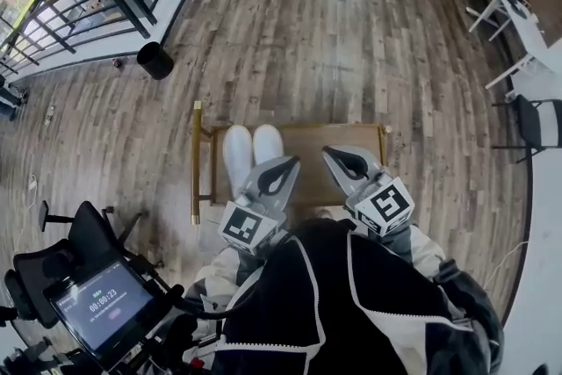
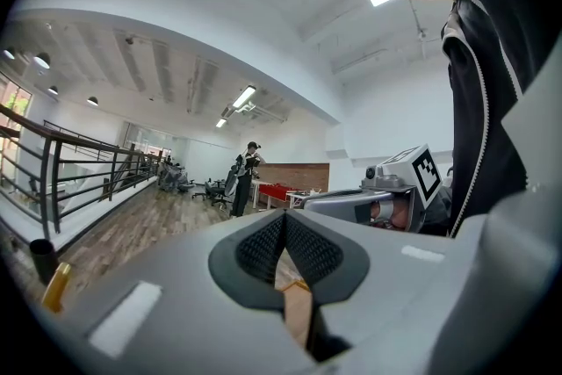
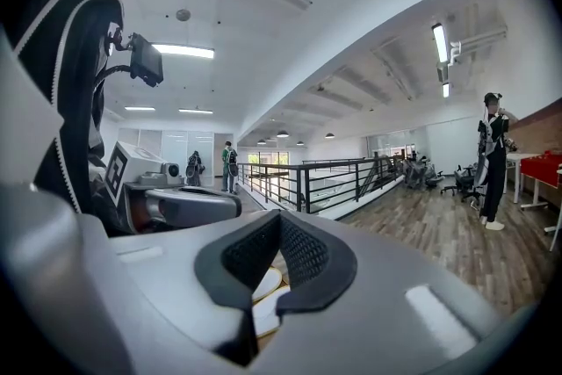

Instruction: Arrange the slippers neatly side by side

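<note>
Slippers sit paired on the desk; left tongs and right tongs, closed empty above it, should avoid nudging them.

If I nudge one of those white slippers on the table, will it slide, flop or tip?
The slippers look like soft white fabric, so one would probably flop if lifted by an edge. They lie flat on the smooth wooden table, so a push likely slides one rather than tipping it. They look thin, so probably light.
</note>
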Demonstrator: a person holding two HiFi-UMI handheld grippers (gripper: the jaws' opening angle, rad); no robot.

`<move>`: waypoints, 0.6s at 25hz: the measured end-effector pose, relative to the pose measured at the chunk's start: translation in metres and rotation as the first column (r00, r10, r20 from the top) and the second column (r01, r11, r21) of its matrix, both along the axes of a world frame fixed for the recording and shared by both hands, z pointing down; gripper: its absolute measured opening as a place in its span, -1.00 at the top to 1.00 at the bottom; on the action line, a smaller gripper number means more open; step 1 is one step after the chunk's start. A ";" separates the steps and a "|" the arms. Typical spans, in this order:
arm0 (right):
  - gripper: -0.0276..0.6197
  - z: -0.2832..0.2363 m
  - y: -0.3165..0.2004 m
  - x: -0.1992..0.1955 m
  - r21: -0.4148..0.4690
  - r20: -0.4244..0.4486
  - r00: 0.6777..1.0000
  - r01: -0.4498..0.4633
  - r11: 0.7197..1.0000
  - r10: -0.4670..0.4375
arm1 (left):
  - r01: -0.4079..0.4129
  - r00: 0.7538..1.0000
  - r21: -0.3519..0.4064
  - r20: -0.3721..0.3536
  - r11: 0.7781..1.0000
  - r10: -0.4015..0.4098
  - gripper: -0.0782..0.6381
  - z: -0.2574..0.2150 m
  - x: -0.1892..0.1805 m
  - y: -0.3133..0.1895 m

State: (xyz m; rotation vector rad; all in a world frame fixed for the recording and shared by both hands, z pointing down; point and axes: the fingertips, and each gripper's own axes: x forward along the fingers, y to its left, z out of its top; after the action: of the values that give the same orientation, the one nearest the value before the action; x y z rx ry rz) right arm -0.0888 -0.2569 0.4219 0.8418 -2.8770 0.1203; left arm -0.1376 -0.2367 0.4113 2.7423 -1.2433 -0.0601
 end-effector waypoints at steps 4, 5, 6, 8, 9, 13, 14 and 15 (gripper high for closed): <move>0.91 0.009 0.006 0.009 0.007 0.012 1.000 0.027 1.000 -0.027 | 0.020 1.000 0.009 0.011 1.000 -0.020 0.73 0.012 0.009 0.003; 0.91 0.012 0.008 0.010 0.005 0.013 0.999 0.031 1.000 -0.031 | 0.024 1.000 0.011 0.014 1.000 -0.024 0.73 0.015 0.009 0.003; 0.91 0.012 0.008 0.009 0.002 0.012 0.999 0.033 0.999 -0.033 | 0.028 0.999 0.009 0.014 1.000 -0.028 0.73 0.016 0.007 0.003; 0.91 0.011 0.009 0.008 -0.002 0.012 0.999 0.036 0.999 -0.036 | 0.033 0.999 0.008 0.012 0.999 -0.033 0.73 0.015 0.004 0.002; 0.91 0.012 0.010 0.010 0.000 0.014 0.999 0.039 0.999 -0.039 | 0.034 0.999 0.009 0.012 0.999 -0.034 0.73 0.015 0.007 0.002; 0.91 0.012 0.012 0.016 -0.010 0.025 0.998 0.050 0.999 -0.049 | 0.032 0.999 0.006 0.015 0.999 -0.032 0.73 0.012 0.015 0.004; 0.91 0.009 0.011 0.015 -0.013 0.027 0.998 0.051 0.999 -0.050 | 0.029 0.999 0.003 0.016 1.000 -0.029 0.73 0.009 0.014 0.004; 0.91 0.007 0.011 0.014 -0.014 0.027 0.998 0.051 0.999 -0.051 | 0.026 0.999 0.002 0.019 1.000 -0.027 0.73 0.008 0.014 0.004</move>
State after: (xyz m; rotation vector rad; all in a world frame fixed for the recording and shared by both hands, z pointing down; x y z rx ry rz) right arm -0.0749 -0.2455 0.4290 0.7696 -2.9163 0.1476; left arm -0.1238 -0.2331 0.4191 2.7348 -1.2853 -0.0378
